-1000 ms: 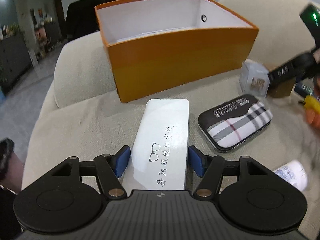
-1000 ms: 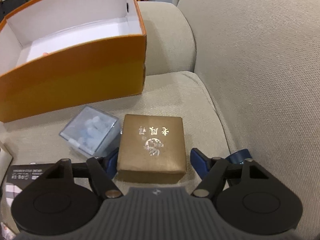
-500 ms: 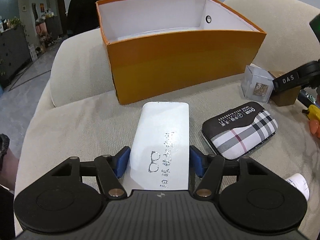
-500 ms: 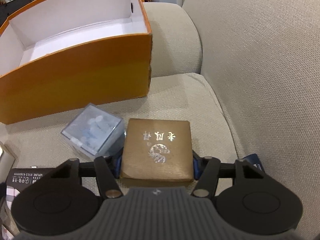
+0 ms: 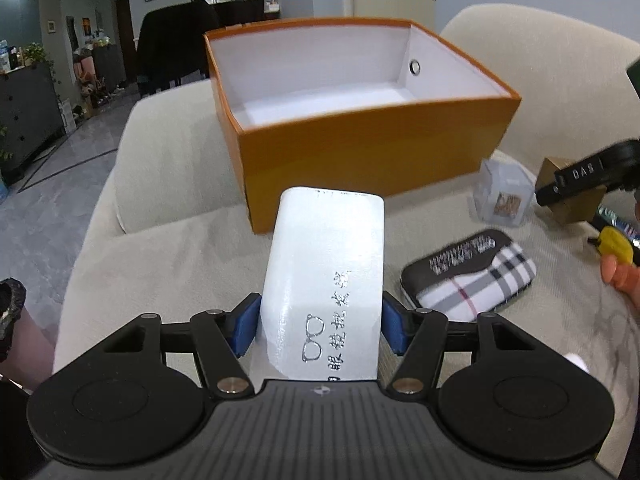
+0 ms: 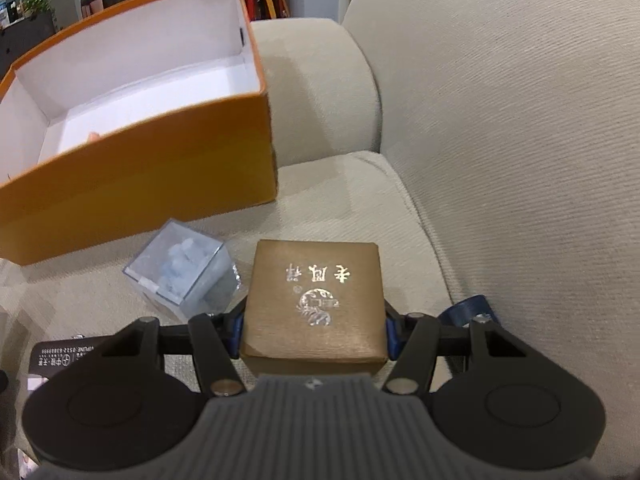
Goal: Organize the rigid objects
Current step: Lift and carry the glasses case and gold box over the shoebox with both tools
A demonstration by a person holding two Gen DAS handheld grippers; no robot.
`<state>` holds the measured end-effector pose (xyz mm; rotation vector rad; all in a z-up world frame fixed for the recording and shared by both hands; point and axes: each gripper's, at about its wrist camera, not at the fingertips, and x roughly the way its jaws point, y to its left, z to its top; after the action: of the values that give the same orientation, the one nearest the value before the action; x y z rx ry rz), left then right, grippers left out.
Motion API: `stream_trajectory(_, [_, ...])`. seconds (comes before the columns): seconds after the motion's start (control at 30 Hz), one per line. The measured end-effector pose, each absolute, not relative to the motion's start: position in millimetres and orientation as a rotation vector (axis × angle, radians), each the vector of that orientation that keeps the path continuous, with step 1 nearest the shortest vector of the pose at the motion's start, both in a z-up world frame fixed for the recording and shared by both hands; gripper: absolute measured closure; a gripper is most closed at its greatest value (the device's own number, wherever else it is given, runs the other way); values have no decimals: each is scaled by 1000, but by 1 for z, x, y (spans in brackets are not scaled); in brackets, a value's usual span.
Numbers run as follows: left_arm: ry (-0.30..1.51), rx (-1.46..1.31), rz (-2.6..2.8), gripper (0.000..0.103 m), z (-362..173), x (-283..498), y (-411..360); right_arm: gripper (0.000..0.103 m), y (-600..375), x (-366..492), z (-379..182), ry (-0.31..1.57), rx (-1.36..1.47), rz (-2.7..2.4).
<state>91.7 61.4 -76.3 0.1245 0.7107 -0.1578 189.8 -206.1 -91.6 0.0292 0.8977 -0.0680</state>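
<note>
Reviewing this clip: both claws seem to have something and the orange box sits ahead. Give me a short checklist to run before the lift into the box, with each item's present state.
1. Left claw shut on the white glasses case: ok, blue pads press both its sides; its jaws have just been closing.
2. Right claw shut on the brown gift box: ok, pads flush against both sides after closing.
3. Orange box open with room inside: ok, no lid, white floor mostly bare.
4. Clear plastic cube clear of the brown gift box: cannot tell, it sits very close to the left pad.
5. Plaid case clear of the left claw: ok, apart on the cushion.
</note>
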Motion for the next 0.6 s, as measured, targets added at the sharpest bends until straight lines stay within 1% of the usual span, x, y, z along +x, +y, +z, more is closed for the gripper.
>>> stream_trajectory(0.3, [640,123,-165,33,-40,98,68,44,-210,174,-66,844,46,-72])
stream_trajectory(0.6, [571,125,-193,34,-3,124,63,44,-198,172,-29,762,51,-23])
